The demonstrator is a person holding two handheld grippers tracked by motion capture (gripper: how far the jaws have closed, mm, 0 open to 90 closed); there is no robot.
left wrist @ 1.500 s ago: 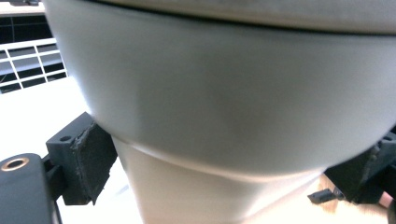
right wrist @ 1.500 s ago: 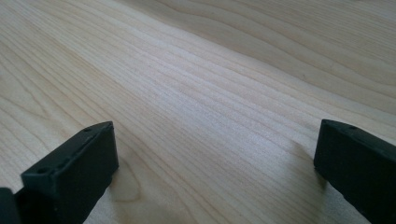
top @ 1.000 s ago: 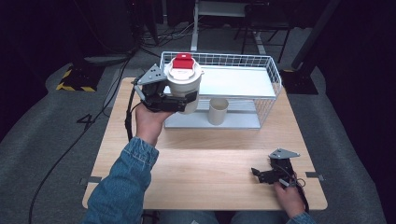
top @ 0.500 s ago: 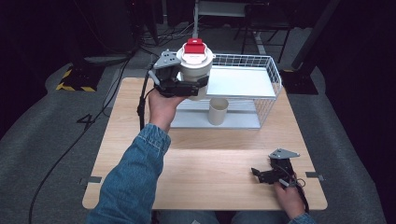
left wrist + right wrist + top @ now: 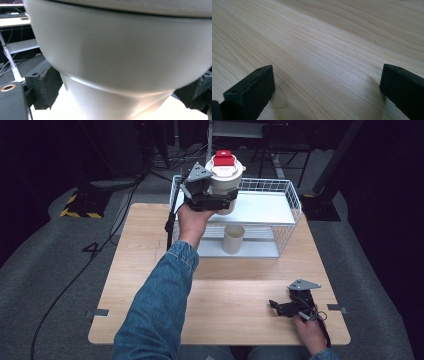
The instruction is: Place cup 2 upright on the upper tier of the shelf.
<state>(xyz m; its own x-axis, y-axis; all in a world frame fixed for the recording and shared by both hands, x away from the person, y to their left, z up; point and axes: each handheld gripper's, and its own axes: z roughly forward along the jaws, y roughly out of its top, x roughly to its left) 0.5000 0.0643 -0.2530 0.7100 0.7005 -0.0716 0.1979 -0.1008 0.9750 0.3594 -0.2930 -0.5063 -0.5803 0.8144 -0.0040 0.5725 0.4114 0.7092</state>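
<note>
Holding: the left gripper [image 5: 216,200] clamps a white lidded cup [image 5: 224,180] by its lower body, raised over the left end of the wire shelf rack [image 5: 292,200].
Cup: upright, white dome lid with a red cap [image 5: 223,158]; it hangs above the rack's white upper shelf [image 5: 260,209], and whether its base touches the shelf cannot be told.
Left jaws: in the left gripper view the two black pads [image 5: 48,86] press the tapered cup wall [image 5: 120,60] from either side, just below the wider band.
Right gripper: the right gripper [image 5: 292,306] rests near the desk's front right corner, jaws spread wide over bare wood [image 5: 324,50], gripping nothing.
Below: a beige paper cup [image 5: 233,239] stands on the rack's lower shelf, under the upper shelf's front edge.
Judged step: setting the lidded cup onto the upper shelf.
Risk, slip: the wall tapers downward, so a slack pinch could let the cup slide through the pads.
Risk, snag: lowering too close to the rack's left rim could catch the base on the wire and tip the cup.
Risk, crush: squeezing harder may dent the wall and pop the lid.
</note>
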